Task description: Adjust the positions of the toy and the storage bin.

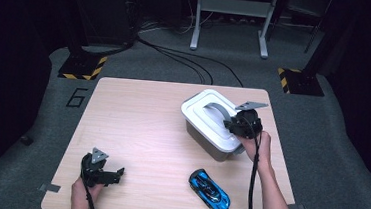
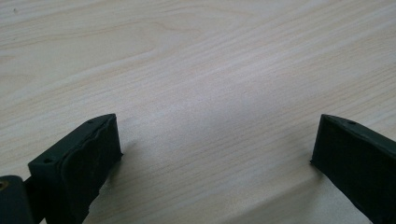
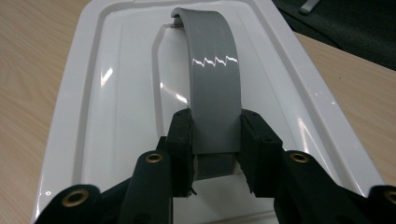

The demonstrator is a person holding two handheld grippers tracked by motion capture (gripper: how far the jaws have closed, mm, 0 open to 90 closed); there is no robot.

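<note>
A grey storage box with a white lid [image 1: 207, 120] stands at the right of the wooden table [image 1: 141, 131]. A grey arched handle [image 3: 212, 84] runs along the lid [image 3: 116, 93]. My right gripper [image 3: 215, 140] is shut on the near end of that handle, one pad against each side of it; in the high view this gripper [image 1: 237, 124] sits at the box's right end. A blue toy car [image 1: 209, 190] lies near the front edge, below the box. My left gripper [image 1: 113, 175] rests low at the front left, open, with bare wood between its fingers [image 2: 84, 158].
Beyond the table lie grey carpet, black cables [image 1: 187, 59], a metal stand [image 1: 230, 18] and yellow-black striped bases [image 1: 81, 68]. The wood between the left gripper and the box carries nothing.
</note>
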